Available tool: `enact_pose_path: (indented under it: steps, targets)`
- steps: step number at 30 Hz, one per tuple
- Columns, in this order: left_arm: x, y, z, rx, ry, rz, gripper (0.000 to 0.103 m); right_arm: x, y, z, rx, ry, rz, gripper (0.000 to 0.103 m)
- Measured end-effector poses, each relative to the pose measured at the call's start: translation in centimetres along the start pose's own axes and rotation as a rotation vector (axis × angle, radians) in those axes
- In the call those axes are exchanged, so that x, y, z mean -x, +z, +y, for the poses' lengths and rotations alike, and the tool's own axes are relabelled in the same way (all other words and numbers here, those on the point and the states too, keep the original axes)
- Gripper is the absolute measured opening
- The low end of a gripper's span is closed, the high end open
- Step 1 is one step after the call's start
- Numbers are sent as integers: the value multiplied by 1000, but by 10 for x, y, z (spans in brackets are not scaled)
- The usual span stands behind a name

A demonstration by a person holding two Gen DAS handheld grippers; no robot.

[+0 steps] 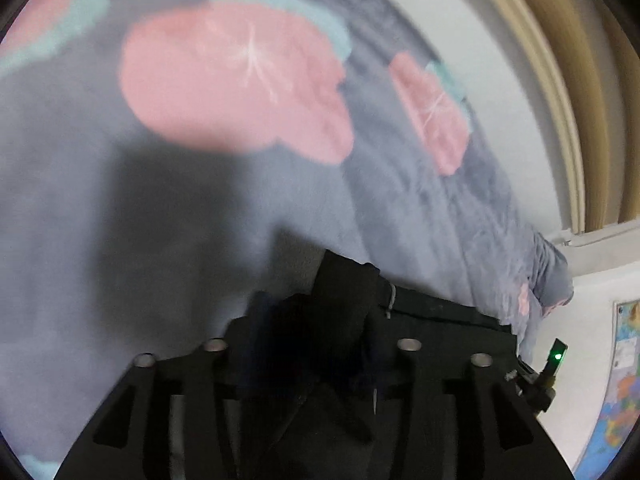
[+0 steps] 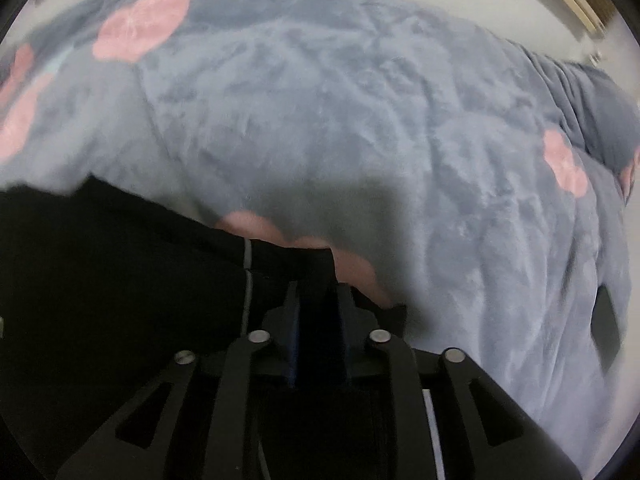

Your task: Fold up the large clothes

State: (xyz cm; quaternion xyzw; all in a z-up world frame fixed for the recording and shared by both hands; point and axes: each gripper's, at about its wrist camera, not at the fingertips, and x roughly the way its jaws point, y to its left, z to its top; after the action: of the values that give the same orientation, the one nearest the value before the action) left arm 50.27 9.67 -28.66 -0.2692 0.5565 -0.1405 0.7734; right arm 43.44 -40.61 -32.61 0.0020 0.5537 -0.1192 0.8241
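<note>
A black garment (image 1: 440, 316) lies on a grey-blue fleece blanket (image 1: 180, 200) with pink flowers. My left gripper (image 1: 312, 312) points down at it with its jaws spread apart. A bunched fold of the black cloth sits loosely between them and hides the tips. In the right wrist view the garment (image 2: 120, 260) fills the lower left, and a white cord (image 2: 248, 256) runs across it. My right gripper (image 2: 318, 292) stands over its edge with a narrow gap. A corner of the cloth sticks up between the jaws, and the blue pad faces show.
The blanket (image 2: 360, 120) covers the whole surface and is rumpled at the far right. A small dark object (image 2: 608, 328) lies on it at the right. A beige curtain (image 1: 580, 80), a white wall and a coloured map poster (image 1: 624, 380) are behind.
</note>
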Motion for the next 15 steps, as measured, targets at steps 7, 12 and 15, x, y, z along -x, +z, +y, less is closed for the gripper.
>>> enact_pose_path:
  steps: [7, 12, 15]
  targets:
    - [90, -52, -40, -158, -72, -128, 56, 114, -44, -24, -103, 145, -181, 49]
    - [82, -134, -110, -345, -50, -112, 65, 155, -83, 22, -31, 264, -177, 49]
    - [41, -177, -138, -405, -35, -33, 65, 147, -99, 60, 15, 243, -146, 49]
